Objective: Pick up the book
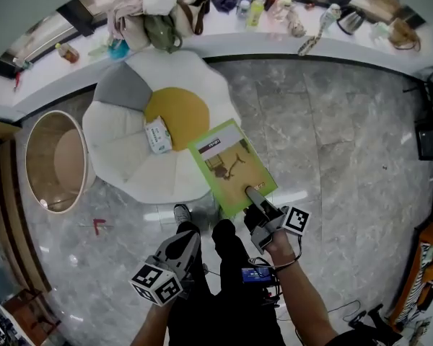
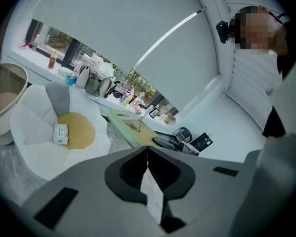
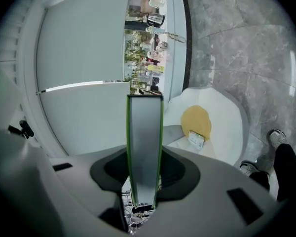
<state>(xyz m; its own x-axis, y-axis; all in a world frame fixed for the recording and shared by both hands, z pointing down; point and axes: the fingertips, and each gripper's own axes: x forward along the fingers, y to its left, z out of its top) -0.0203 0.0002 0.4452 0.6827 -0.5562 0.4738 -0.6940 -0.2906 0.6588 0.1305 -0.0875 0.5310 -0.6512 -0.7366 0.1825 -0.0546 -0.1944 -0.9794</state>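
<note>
We record a grey marble floor point(image 1: 332, 143) bearing a white flower-shaped cushion point(image 1: 130, 164). The green book point(image 1: 233, 166) is held clear of the floor beside the cushion's near edge, with its cover up. Its long axis runs away from us, title end farthest. The right gripper point(image 1: 257, 197) clamps its near edge, jaws parted by the book's thickness. The left gripper point(image 1: 187, 240) hangs apart with its jaws together. A small packet point(image 1: 157, 134) lies on the cushion.

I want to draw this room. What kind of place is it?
Probably a living room by a window: a fried-egg floor cushion, marble floor, and a sill crowded with bottles.
</note>
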